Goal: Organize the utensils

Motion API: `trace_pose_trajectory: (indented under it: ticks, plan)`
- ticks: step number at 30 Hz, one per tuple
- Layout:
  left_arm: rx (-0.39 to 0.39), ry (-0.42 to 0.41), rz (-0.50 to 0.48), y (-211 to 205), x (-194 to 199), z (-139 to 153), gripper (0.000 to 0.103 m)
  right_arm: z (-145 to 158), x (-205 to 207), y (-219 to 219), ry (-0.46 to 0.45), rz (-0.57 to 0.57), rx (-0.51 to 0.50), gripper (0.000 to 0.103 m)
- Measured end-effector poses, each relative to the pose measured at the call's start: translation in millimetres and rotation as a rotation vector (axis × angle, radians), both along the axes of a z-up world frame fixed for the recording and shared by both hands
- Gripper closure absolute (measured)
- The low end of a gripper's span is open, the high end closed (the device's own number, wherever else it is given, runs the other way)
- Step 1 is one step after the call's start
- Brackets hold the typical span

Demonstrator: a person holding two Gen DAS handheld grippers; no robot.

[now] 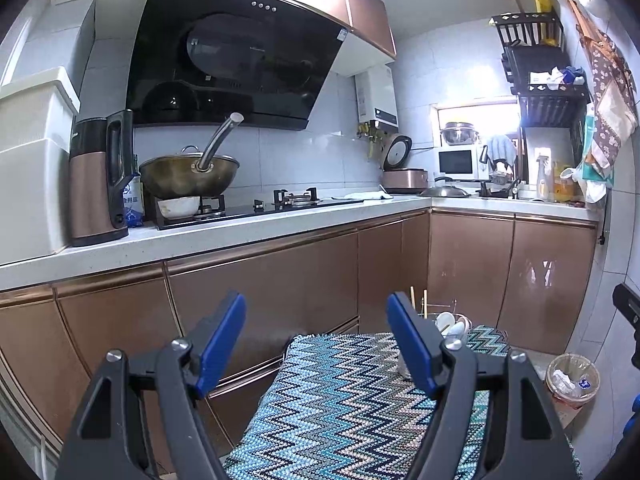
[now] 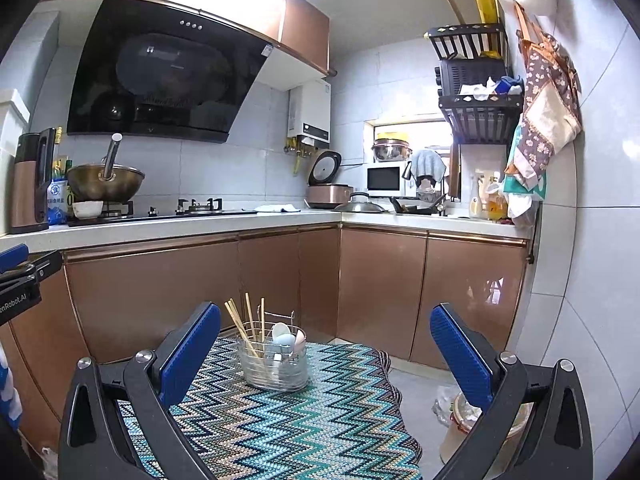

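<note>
A wire utensil basket (image 2: 276, 364) stands near the far end of a small table covered by a zigzag cloth (image 2: 304, 424). Wooden chopsticks (image 2: 240, 326) lean out of it on the left, and white and pale blue spoons (image 2: 285, 336) fill its right side. My right gripper (image 2: 325, 350) hovers open over the near half of the cloth, the basket showing between its blue pads, well beyond them. My left gripper (image 1: 316, 340) is open too, with nothing in it. In the left wrist view the basket (image 1: 450, 326) is half hidden behind the right finger.
Brown cabinets (image 2: 380, 284) close off the space behind the table. The worktop (image 2: 180, 226) carries a wok, a hob, a rice cooker and a microwave. A lined waste bin (image 1: 572, 378) stands on the floor to the right of the table, below the tiled wall.
</note>
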State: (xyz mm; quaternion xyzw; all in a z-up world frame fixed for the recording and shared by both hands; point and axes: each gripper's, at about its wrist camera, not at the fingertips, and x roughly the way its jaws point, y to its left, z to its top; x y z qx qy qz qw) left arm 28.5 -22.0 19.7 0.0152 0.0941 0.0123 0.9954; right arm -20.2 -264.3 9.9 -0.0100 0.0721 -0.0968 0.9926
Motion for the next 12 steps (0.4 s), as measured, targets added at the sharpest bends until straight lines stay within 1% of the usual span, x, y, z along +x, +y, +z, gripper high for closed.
trace_pose_trajectory:
  ticks: [12]
  plan:
    - [-0.009,0.026,-0.003,5.5,2.0,-4.7,0.031,-1.0,1.1,-3.1,0.0,-0.009,-0.006,0.0]
